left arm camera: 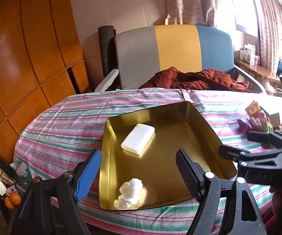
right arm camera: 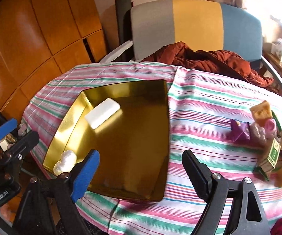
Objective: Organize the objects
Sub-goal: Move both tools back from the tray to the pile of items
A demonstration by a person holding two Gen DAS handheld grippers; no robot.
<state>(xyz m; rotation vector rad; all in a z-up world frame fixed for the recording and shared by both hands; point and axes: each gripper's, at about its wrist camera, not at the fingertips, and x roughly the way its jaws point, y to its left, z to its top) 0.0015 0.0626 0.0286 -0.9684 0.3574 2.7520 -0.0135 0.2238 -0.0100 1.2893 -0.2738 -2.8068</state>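
While spread, empty: both hand-held grippers (left arm camera: 137, 176) (right arm camera: 139, 174) | soap (left arm camera: 137, 138) in gold tray (left arm camera: 209, 129)

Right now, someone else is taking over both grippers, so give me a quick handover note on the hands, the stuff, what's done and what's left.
Left gripper: open, empty, over the near end of the gold tray.
Right gripper: open, empty, over the tray's near right corner.
In the tray: white soap bar toward the far end, white cotton wad in the near left corner.
Still loose on the striped cloth, right of the tray: purple packet, green box, tan blocks and pink bits.
Done: two items in. Left: probably the right-hand pile.
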